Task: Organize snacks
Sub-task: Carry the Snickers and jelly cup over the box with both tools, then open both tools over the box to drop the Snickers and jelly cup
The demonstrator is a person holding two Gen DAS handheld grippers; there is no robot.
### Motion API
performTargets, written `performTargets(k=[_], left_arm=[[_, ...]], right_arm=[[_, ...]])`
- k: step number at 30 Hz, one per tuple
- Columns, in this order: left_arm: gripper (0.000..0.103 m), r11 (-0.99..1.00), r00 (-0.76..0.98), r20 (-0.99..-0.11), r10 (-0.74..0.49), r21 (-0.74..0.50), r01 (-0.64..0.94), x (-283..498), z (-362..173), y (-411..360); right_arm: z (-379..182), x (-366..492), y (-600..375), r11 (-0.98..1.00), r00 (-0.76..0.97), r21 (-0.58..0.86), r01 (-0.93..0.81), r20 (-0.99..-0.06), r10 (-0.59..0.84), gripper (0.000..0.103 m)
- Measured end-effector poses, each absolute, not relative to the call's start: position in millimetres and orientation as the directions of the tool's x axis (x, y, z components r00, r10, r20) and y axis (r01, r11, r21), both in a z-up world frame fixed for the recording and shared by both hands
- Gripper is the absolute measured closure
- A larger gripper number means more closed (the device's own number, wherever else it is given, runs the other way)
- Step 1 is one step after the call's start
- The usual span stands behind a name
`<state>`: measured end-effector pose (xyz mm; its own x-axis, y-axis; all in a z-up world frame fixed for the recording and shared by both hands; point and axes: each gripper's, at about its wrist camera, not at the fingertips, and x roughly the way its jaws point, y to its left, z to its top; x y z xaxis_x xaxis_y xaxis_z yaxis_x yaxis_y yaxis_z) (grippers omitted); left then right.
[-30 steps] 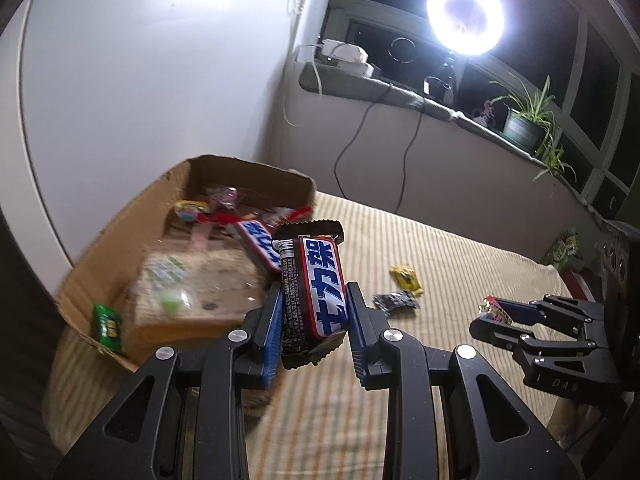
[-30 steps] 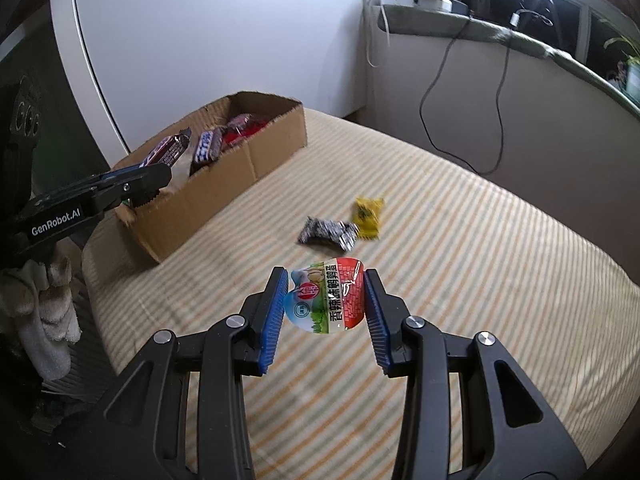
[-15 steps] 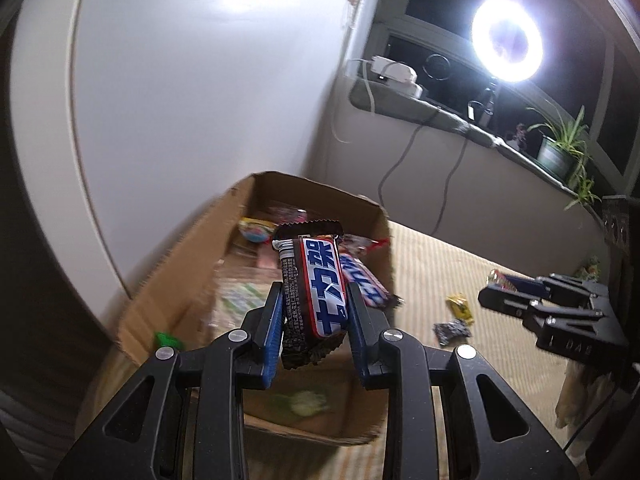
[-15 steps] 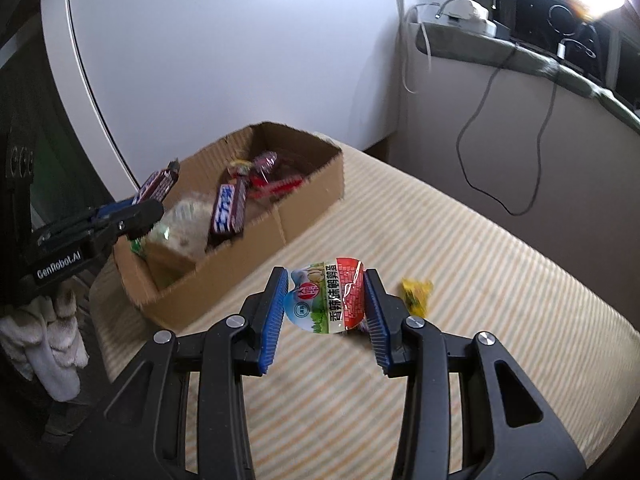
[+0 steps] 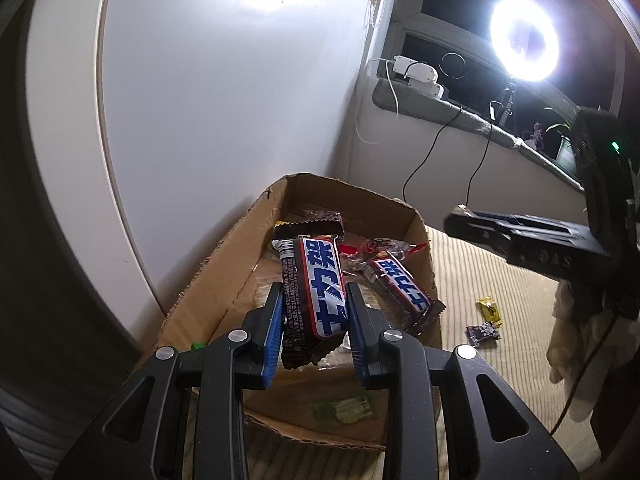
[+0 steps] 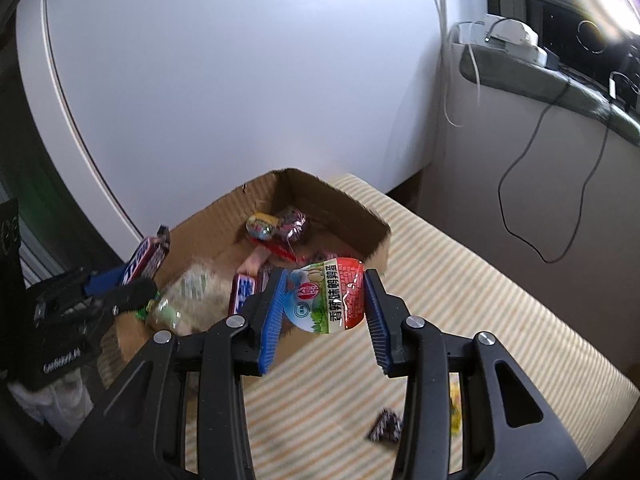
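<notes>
My left gripper [image 5: 314, 320] is shut on a brown, blue-and-white chocolate bar [image 5: 316, 288] and holds it over the near end of the open cardboard box [image 5: 224, 280]. My right gripper [image 6: 326, 300] is shut on a round snack cup with a red and green lid [image 6: 330, 300], held above the box's near wall [image 6: 376, 248]. The box holds a second chocolate bar [image 5: 404, 292], a clear bag of biscuits [image 6: 188, 296] and several small wrapped sweets [image 6: 280, 226]. Each gripper shows in the other's view: the right [image 5: 456, 220], the left [image 6: 148, 284].
A yellow candy [image 5: 490, 310] and a dark wrapped candy [image 5: 482, 332] lie on the striped tablecloth [image 6: 460, 300] right of the box. A white wall stands behind the box. A ring light [image 5: 524, 46], cables and a windowsill are at the back right.
Both grippers have moved toward the box with their snacks still held. The left one is now over the box's near end, the right one at its right wall.
</notes>
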<state>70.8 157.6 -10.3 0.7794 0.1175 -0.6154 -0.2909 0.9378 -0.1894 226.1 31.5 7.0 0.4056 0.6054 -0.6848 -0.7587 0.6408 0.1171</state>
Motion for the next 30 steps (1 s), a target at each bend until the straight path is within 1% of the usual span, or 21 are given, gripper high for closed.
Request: performTargets(k=[11,26,30], left_arm=[[0.075,0.937,0.765,-0.634,0.117,-0.184,-0.296,76,-16,160],[0.075,0.940,0.760,-0.640,0.116,-0.176,-0.291,77,-16,160],[0.074,0.942,0.765,-0.633,0.120,-0.171,-0.289,76,-14,158]], right_arm=[[-7,245,67,0.621,0.371,0.130,-0.773,-0.702,0.608,0.063],[-13,249,86,0.592,0.333,0.144,-0.793,-0.711,0.619,0.061],[-12,247,89,0.590,0.341,0.131,-0.797,-0.709,0.618,0.057]])
